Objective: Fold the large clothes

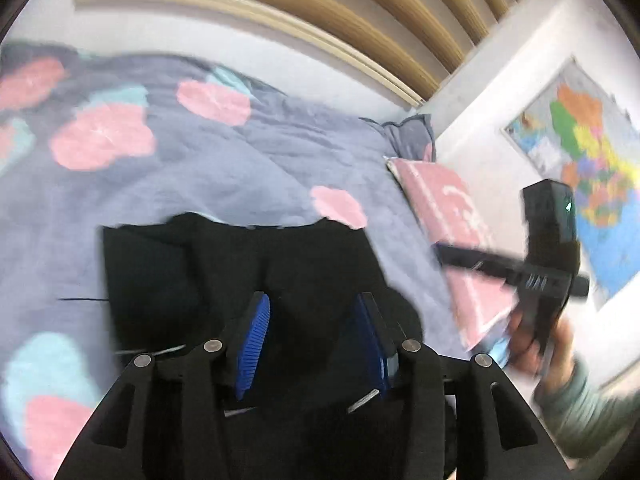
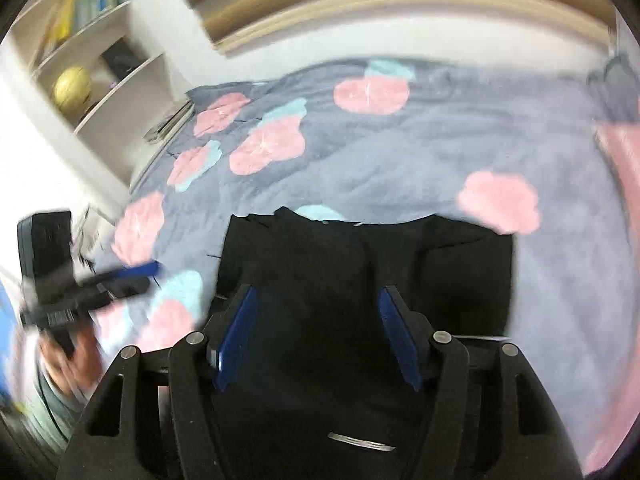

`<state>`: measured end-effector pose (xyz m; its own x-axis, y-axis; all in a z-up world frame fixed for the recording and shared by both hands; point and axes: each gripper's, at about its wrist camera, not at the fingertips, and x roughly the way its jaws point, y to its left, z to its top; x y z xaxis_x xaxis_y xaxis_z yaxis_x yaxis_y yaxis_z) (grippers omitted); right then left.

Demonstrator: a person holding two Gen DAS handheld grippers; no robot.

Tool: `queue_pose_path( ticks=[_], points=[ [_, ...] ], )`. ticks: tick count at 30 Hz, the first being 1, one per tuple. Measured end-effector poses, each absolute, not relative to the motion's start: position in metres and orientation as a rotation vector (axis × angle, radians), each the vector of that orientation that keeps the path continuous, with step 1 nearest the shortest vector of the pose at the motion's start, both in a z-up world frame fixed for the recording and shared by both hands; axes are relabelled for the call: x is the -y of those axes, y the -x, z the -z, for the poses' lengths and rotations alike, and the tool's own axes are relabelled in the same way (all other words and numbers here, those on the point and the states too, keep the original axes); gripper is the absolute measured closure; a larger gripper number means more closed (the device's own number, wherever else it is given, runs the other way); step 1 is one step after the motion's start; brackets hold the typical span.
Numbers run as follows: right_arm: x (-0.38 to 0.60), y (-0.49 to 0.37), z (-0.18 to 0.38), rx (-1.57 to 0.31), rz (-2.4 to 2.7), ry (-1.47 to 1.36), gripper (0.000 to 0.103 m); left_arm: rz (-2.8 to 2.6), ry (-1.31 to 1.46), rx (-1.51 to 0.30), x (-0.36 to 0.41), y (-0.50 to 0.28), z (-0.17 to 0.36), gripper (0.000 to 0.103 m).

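**Q:** Left wrist view, nearest plane: what is occupying it?

**A:** The left claw (image 1: 308, 344) is standing released, its blue pads (image 1: 253, 346) spread and gripping nothing. The black garment (image 1: 240, 264) is lying directly beneath and ahead of it, flat on the bed's flowered quilt (image 1: 208, 168).

**Q:** Is the right wrist view showing the same?

**A:** The right claw (image 2: 318, 334) is likewise hanging open and empty over the black garment (image 2: 360, 264). Each view is also catching the other claw off to the side, blurred, hovering clear of the cloth.

**Q:** Which relation is governing the coming move?

**A:** The garment appears already partly folded into a block, its far edge running crosswise to both claws. Both are hanging equally near, judging by these views, so either near corner is lying within reach.

**Q:** And farther back?

**A:** A pink pillow (image 1: 452, 216) is resting beside the garment's right side, then the wall map (image 1: 592, 168); left, a shelf (image 2: 100, 76) is holding a yellow ball (image 2: 73, 87).
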<state>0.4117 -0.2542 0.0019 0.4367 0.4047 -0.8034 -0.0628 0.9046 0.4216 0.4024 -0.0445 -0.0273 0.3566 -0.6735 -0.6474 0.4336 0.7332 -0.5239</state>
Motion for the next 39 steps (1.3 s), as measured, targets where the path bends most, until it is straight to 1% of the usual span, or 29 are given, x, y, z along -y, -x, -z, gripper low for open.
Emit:
queue_pose_path(
  ticks=[2,4,5,7,8,10,12,16,20,22,24,28,30,33,34,39],
  points=[
    [0.236,-0.418,0.029,-1.176,-0.280,-0.331,0.037,0.739,0.323,-1.052,0.065,-0.421,0.057,0.057],
    [0.223,-0.412,0.079,-1.308,-0.282,-0.312,0.039,0.757,0.389,-1.160,0.074,-0.426,0.089,0.057],
    [0.222,-0.403,0.101,-1.354,-0.282,-0.305,0.039,0.773,0.415,-1.237,0.077,-0.422,0.114,0.057],
    [0.215,-0.389,0.155,-1.481,-0.242,-0.253,0.039,0.733,0.371,-1.330,0.085,-0.407,0.147,0.057],
    [0.213,-0.384,0.173,-1.507,-0.235,-0.256,0.039,0.680,0.323,-1.406,0.088,-0.402,0.172,0.058],
    [0.212,-0.375,0.190,-1.473,-0.221,-0.283,0.038,0.637,0.319,-1.479,0.088,-0.399,0.206,0.059],
    [0.207,-0.374,0.185,-1.450,-0.209,-0.245,0.037,0.638,0.373,-1.444,0.083,-0.400,0.210,0.059],
    [0.206,-0.367,0.164,-1.425,-0.243,-0.236,0.035,0.651,0.356,-1.408,0.079,-0.396,0.188,0.059],
    [0.206,-0.341,0.110,-1.269,-0.315,-0.235,0.035,0.696,0.290,-1.314,0.073,-0.371,0.146,0.059],
    [0.199,-0.334,0.101,-1.231,-0.307,-0.212,0.035,0.721,0.331,-1.292,0.067,-0.360,0.136,0.059],
    [0.191,-0.331,0.115,-1.262,-0.258,-0.165,0.035,0.692,0.350,-1.303,0.061,-0.355,0.143,0.058],
    [0.187,-0.335,0.174,-1.376,-0.215,-0.134,0.035,0.505,0.364,-1.439,0.057,-0.356,0.202,0.059],
    [0.179,-0.331,0.184,-1.362,-0.203,-0.093,0.033,0.490,0.389,-1.484,0.057,-0.353,0.229,0.059],
    [0.170,-0.325,0.180,-1.350,-0.175,-0.048,0.029,0.487,0.337,-1.454,0.063,-0.348,0.225,0.059],
    [0.170,-0.322,0.179,-1.350,-0.175,-0.063,0.027,0.487,0.322,-1.449,0.065,-0.346,0.221,0.059],
    [0.190,-0.295,0.169,-1.380,-0.231,-0.205,0.027,0.514,0.293,-1.406,0.060,-0.331,0.198,0.059]
  ],
)
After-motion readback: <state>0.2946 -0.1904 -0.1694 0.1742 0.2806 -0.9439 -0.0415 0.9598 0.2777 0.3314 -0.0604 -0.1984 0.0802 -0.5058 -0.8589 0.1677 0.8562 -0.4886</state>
